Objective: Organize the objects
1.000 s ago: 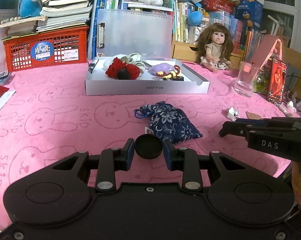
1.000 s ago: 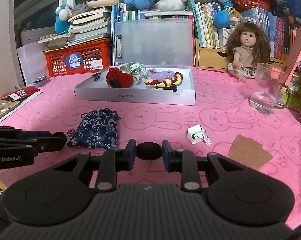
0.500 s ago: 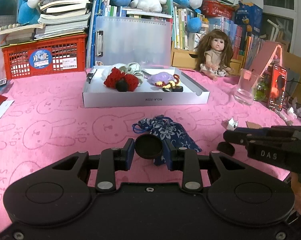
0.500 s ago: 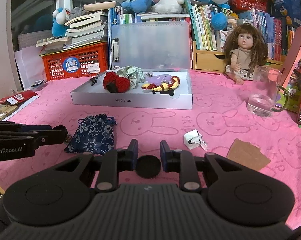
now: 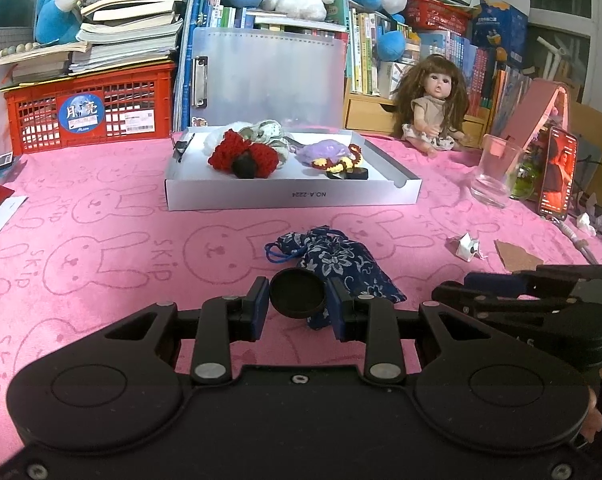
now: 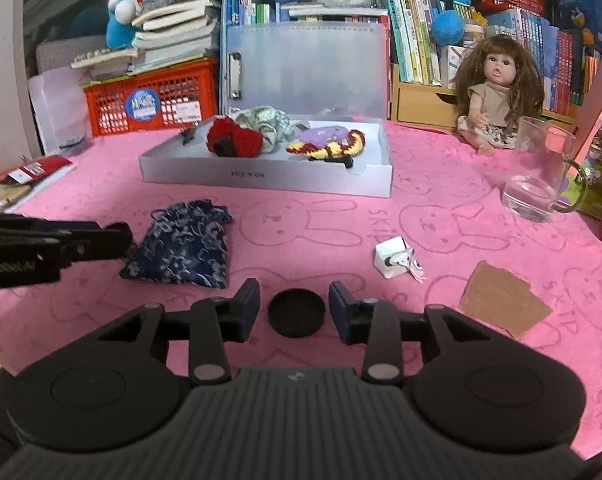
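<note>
My left gripper (image 5: pixel 299 300) is shut on a round black cap (image 5: pixel 297 294) and holds it above the pink cloth, just in front of a blue floral pouch (image 5: pixel 337 262). My right gripper (image 6: pixel 294 310) is open; a second black cap (image 6: pixel 296 312) lies on the cloth between its fingers, touching neither. The pouch also shows in the right wrist view (image 6: pixel 185 242). A white shallow box (image 5: pixel 293 192) at the back holds a red crochet toy (image 5: pixel 243 156), a purple one (image 5: pixel 327 152) and a small black disc (image 5: pixel 359 174).
A folded white paper cube (image 6: pixel 393 262) and a cardboard scrap (image 6: pixel 503 304) lie right of the right gripper. A glass mug (image 6: pixel 539 180), a doll (image 6: pixel 497 92), a phone (image 5: pixel 557 176), a red crate (image 5: pixel 89 112) and books ring the table.
My left gripper has lifted its cap off the cloth and moved toward the pouch. My right gripper has opened and let go of its cap, which now lies on the cloth.
</note>
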Motion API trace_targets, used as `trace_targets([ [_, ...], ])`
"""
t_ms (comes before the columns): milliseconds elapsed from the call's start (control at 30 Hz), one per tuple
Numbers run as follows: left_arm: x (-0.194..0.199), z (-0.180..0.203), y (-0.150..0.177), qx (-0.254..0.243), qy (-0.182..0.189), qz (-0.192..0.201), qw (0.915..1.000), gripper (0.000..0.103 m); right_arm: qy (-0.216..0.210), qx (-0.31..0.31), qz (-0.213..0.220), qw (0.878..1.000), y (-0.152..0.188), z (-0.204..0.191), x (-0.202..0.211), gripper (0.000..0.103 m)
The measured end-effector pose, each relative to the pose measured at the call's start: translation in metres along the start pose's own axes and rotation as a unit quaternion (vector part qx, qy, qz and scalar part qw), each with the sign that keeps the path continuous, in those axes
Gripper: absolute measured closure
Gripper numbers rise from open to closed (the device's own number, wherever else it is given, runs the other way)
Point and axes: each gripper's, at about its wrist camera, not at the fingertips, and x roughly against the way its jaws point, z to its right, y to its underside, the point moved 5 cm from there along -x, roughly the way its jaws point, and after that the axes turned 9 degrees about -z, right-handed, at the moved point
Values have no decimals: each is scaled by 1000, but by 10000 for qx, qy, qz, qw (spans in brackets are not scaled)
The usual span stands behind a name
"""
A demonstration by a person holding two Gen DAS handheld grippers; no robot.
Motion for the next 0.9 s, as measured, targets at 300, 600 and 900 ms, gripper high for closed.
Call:
trace_targets([
  [300, -2, -1, -6, -12, -12, 23, 10000, 73, -82, -80, 105, 9999, -4, 2, 5, 65],
  [600, -7, -7, -28, 69, 10, 139, 9999, 73, -89, -97, 307, 9994, -25, 6, 10, 65],
  [900, -20, -12, -60, 174, -19, 267, 9995, 73, -236, -283, 430, 9984, -55, 15, 3, 65],
])
